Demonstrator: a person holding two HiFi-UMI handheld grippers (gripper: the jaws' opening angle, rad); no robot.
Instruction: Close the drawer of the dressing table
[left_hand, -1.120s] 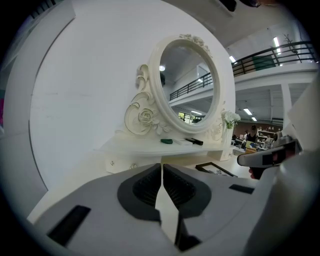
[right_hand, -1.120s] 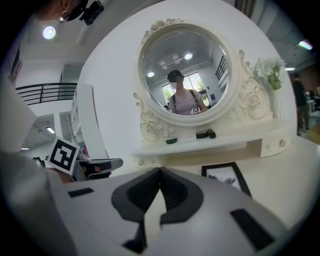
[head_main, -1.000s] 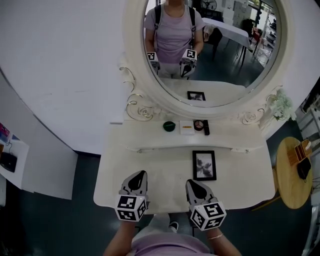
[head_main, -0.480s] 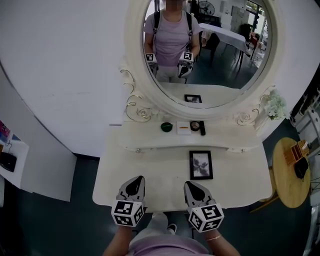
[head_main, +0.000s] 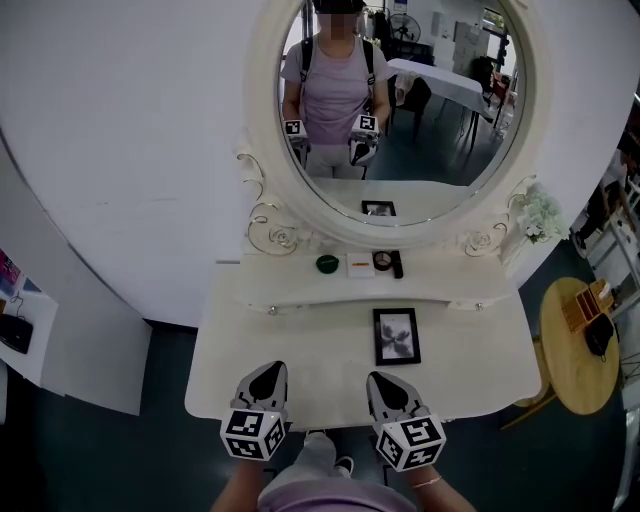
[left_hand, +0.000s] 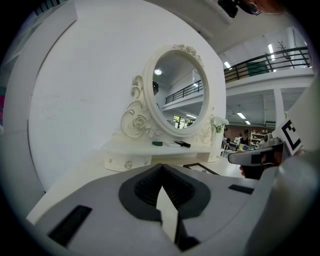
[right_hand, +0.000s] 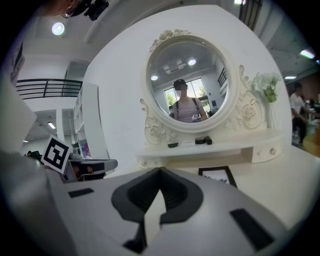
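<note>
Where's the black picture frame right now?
Head view: picture frame lies flat on the tabletop, right of centre, just ahead of the right gripper.

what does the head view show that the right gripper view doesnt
Only the head view: the marker cube on the right gripper and the dark floor around the dressing table.
Only the right gripper view: a ceiling lamp and a balcony railing off to the left.
Both: the mirror, the picture frame, the flowers, the small items on the shelf, and the left gripper.
</note>
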